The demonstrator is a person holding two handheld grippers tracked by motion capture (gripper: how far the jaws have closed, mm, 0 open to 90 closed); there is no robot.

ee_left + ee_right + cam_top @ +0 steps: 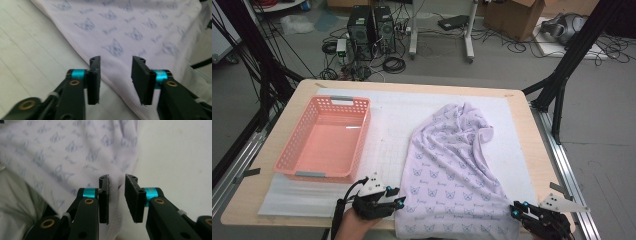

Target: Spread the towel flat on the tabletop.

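A lavender cloth [452,160] printed with small cat faces lies rumpled on the white mat [387,130], its near end hanging over the table's front edge. My left gripper [401,201] sits at the cloth's near left hem. In the left gripper view, the left gripper [116,77] is open, with the cloth [130,30] and its hem lying under the gap. My right gripper [514,210] is at the cloth's near right corner. The right gripper [116,195] stands open by a narrow gap, with the edge of the cloth [70,152] between the pads.
A pink plastic basket [362,145] with nothing in it stands on the mat at the left. The wooden table [532,145] shows past the mat on the right. Beyond the table, computer towers [372,30], cables and a cardboard box [512,17] sit on the floor.
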